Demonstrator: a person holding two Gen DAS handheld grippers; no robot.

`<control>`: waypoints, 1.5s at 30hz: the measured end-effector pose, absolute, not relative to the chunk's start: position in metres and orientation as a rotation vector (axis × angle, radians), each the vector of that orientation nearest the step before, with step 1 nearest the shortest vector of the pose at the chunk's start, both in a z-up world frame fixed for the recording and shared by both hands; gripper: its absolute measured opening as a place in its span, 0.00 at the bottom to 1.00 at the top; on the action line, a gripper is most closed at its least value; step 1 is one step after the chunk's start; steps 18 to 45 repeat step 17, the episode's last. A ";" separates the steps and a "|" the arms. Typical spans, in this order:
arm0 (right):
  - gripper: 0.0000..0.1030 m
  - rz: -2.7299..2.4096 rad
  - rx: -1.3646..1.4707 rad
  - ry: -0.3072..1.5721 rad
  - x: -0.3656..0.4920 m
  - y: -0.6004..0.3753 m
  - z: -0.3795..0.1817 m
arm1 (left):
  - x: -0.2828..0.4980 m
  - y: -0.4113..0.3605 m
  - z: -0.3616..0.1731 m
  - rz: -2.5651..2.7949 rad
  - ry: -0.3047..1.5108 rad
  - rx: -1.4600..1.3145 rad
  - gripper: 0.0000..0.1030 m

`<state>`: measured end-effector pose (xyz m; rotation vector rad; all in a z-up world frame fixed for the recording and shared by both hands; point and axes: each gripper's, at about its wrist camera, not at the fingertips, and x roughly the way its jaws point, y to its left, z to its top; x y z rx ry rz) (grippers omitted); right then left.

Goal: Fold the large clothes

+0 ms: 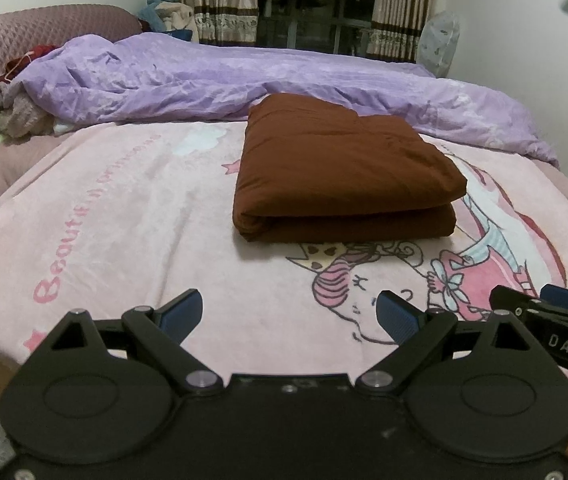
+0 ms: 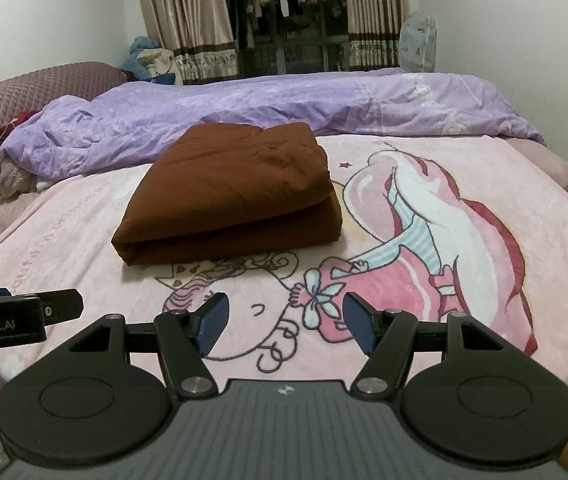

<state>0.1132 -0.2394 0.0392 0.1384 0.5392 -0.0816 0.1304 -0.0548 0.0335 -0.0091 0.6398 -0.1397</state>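
A brown garment (image 1: 343, 172) lies folded into a thick rectangular stack on the pink cartoon blanket (image 1: 124, 220); it also shows in the right wrist view (image 2: 232, 196). My left gripper (image 1: 289, 314) is open and empty, held over the blanket's near edge, well short of the stack. My right gripper (image 2: 284, 322) is open and empty, also near the front edge, apart from the garment. The right gripper's side shows at the right edge of the left wrist view (image 1: 555, 312); the left gripper's side shows at the left edge of the right wrist view (image 2: 24, 312).
A crumpled purple duvet (image 1: 244, 76) lies across the far side of the bed behind the stack. A quilted headboard (image 1: 24, 28) and a heap of clothes (image 1: 16, 112) are at the left. Curtains (image 2: 188, 20) and a covered fan (image 2: 417, 40) stand beyond.
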 end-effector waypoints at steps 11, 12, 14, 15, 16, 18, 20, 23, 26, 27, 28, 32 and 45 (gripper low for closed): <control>0.75 -0.082 0.139 0.540 0.113 -0.239 0.039 | 0.131 -0.057 0.033 -0.143 0.637 0.003 0.93; 0.74 -0.081 0.139 0.539 0.114 -0.240 0.039 | 0.131 -0.057 0.033 -0.143 0.638 0.002 0.93; 0.74 -0.082 0.140 0.539 0.114 -0.240 0.039 | 0.131 -0.057 0.033 -0.143 0.639 0.002 0.93; 0.74 -0.081 0.139 0.539 0.114 -0.240 0.039 | 0.131 -0.057 0.033 -0.143 0.639 0.003 0.93; 0.74 -0.081 0.140 0.540 0.113 -0.240 0.039 | 0.132 -0.057 0.033 -0.143 0.640 0.004 0.93; 0.74 -0.081 0.140 0.540 0.113 -0.240 0.039 | 0.132 -0.057 0.032 -0.143 0.640 0.007 0.93; 0.74 -0.081 0.140 0.540 0.113 -0.240 0.039 | 0.132 -0.057 0.032 -0.143 0.640 0.007 0.93; 0.74 -0.081 0.140 0.540 0.113 -0.240 0.039 | 0.132 -0.057 0.032 -0.143 0.640 0.007 0.93; 0.74 -0.081 0.140 0.540 0.113 -0.240 0.039 | 0.132 -0.057 0.032 -0.143 0.640 0.007 0.93; 0.74 -0.081 0.140 0.540 0.113 -0.240 0.039 | 0.132 -0.057 0.032 -0.143 0.640 0.007 0.93; 0.74 -0.081 0.140 0.540 0.113 -0.240 0.039 | 0.132 -0.057 0.032 -0.143 0.640 0.007 0.93; 0.74 -0.081 0.140 0.540 0.113 -0.240 0.039 | 0.132 -0.057 0.032 -0.143 0.640 0.007 0.93; 0.74 -0.081 0.140 0.540 0.113 -0.240 0.039 | 0.132 -0.057 0.032 -0.143 0.640 0.007 0.93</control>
